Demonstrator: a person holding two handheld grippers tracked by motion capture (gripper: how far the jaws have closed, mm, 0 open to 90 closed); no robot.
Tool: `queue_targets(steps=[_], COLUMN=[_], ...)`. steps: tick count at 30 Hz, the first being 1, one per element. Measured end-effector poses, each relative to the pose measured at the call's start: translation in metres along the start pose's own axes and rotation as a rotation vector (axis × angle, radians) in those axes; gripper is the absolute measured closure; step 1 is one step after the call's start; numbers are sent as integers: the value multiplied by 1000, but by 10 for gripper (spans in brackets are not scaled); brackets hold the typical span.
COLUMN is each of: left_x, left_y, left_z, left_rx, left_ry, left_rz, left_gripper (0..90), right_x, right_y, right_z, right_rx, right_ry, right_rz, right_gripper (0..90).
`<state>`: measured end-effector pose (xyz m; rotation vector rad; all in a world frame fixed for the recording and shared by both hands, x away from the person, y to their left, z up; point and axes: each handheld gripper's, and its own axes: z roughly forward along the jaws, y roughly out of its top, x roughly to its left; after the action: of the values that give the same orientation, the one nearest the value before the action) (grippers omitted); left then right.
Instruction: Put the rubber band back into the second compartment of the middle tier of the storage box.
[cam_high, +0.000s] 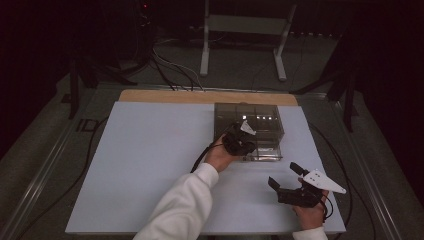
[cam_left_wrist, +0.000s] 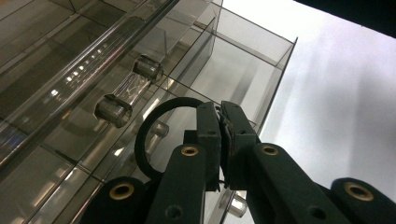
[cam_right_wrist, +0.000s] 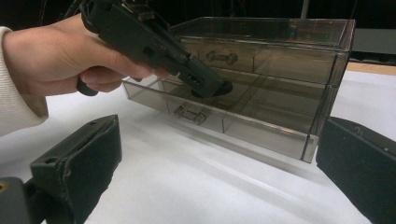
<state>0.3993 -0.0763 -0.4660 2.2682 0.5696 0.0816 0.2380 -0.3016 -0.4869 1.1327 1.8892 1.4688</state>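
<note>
- The smoked clear drawer box (cam_high: 248, 131) stands on the counter (cam_high: 150, 165), toward its far right part.
- Its bottom drawer (cam_right_wrist: 219, 119) is already pulled out; the drawer above appears shut.
- The left tongs (cam_left_wrist: 220, 140) are clamped together on a black ring (cam_left_wrist: 154, 126), held over the open drawer.
- The right tongs (cam_high: 286, 179) gape wide with nothing in them, near the counter's front edge, apart from the box.
- Judged remaining: lower the ring into a compartment, release it, push the drawer home.
</note>
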Motion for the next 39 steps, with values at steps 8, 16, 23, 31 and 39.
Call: queue_targets(steps=[8, 16, 23, 31, 39], left_x=[0, 0, -6, -8, 3], left_y=[-1, 1, 5, 6, -3], left_z=[2, -5, -18, -37, -58], left_rx=[6, -24, -74, -136, -174], left_ry=[-2, -10, 15, 80, 170], left_rz=[-5, -19, -18, -20, -67], left_gripper=[871, 670, 478, 295, 145], right_x=[0, 0, 0, 0, 0], right_y=[0, 0, 0, 0, 0], right_z=[0, 0, 0, 0, 0], right_rx=[0, 0, 0, 2, 2], right_ry=[0, 0, -1, -1, -2], right_rz=[0, 0, 1, -1, -1], right_gripper=[9, 9, 9, 9, 9])
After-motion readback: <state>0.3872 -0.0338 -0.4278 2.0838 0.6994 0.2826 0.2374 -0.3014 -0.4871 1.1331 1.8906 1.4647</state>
